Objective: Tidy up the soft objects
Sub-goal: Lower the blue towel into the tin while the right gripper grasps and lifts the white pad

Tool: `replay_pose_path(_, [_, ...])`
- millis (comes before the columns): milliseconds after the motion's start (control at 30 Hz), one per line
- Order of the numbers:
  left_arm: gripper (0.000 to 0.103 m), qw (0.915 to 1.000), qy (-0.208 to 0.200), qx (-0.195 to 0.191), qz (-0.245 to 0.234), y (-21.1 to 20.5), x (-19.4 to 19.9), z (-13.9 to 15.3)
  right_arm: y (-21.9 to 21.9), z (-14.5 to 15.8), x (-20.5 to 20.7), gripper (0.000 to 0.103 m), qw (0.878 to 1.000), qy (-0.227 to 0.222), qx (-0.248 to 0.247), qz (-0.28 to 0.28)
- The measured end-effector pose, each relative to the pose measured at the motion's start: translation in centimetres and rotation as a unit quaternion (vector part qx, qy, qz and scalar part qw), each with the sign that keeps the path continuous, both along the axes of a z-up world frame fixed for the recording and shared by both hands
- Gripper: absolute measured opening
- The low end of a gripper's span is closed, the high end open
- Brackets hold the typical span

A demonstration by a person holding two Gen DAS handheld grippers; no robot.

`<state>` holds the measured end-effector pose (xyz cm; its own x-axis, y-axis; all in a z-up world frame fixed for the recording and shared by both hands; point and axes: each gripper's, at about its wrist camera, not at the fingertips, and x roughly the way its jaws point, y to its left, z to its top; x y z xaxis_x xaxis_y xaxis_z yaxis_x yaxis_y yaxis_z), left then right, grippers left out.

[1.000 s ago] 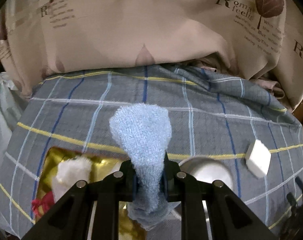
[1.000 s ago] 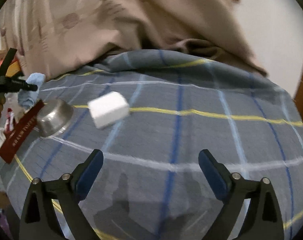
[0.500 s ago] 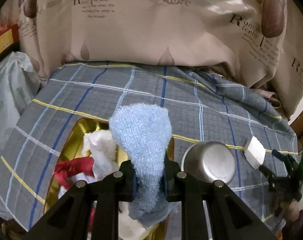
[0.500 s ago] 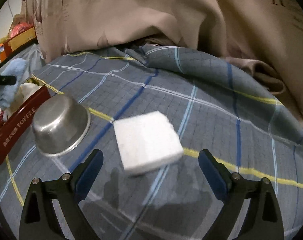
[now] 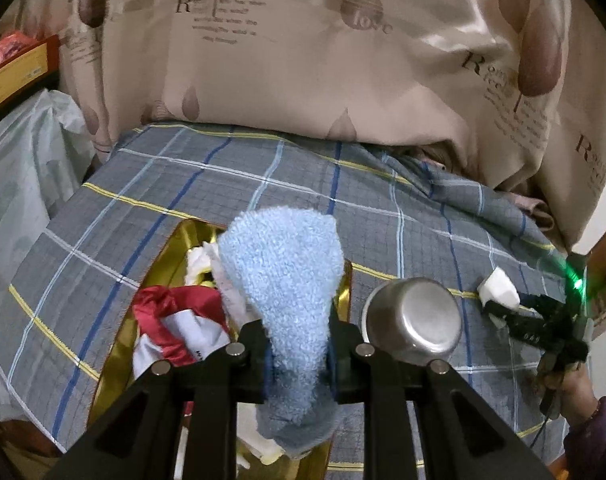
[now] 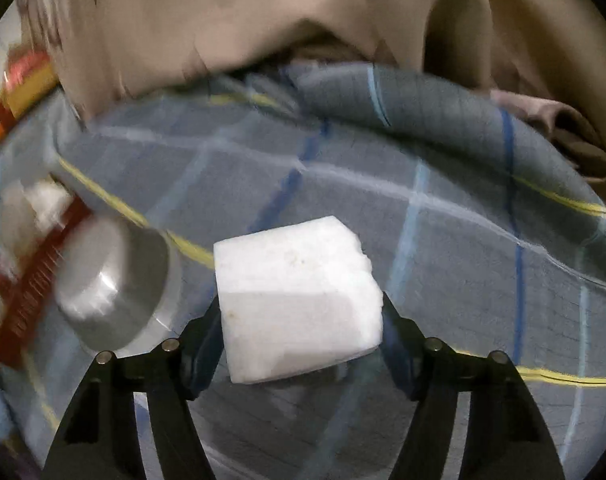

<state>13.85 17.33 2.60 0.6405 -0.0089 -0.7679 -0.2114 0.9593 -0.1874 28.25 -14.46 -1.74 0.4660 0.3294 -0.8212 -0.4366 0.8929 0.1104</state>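
The left gripper [image 5: 297, 354] is squeezing a fluffy blue sock [image 5: 283, 276] and holding it over the gold tin [image 5: 175, 248]. The tin is sitting near the left edge of the checked blanket [image 5: 263, 184] and has red and white soft things inside. The right gripper [image 6: 301, 330] is closing its jaws around a white sponge block [image 6: 299, 296], which is between them, near the blanket's right edge. A metal bowl [image 5: 413, 320] is lying upside down between the tin and the block.

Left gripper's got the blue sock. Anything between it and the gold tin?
Nothing visible blocks it. The left gripper is clamped on the blue sock, which hangs over the open gold tin, already holding red and white soft items. The steel bowl sits on the plaid cloth beside the tin, off the path.
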Motion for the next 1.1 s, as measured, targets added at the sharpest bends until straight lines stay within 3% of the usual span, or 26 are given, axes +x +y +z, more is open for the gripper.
replay_pose_path(300, [0.022,0.9995,-0.001,-0.012,0.028,1.5,-1.9,0.0,10.0,5.2,-0.7,0.067,0.996,-0.032,0.064,0.052])
replay_pose_path(533, [0.022,0.9985,-0.004,-0.019,0.051,3.5,-4.2,-0.4,15.8,6.1,-6.2,0.067,0.989,-0.040,0.085,0.113])
replay_pose_path(900, [0.022,0.9972,-0.005,-0.047,0.057,5.3,-7.5,-1.9,14.6,6.8,-16.2,0.068,0.983,-0.079,0.115,0.118])
replay_pose_path(1100, [0.022,0.9973,-0.009,-0.050,0.054,5.4,-8.6,-2.3,12.8,7.0,-19.0,0.068,0.983,-0.081,0.131,0.096])
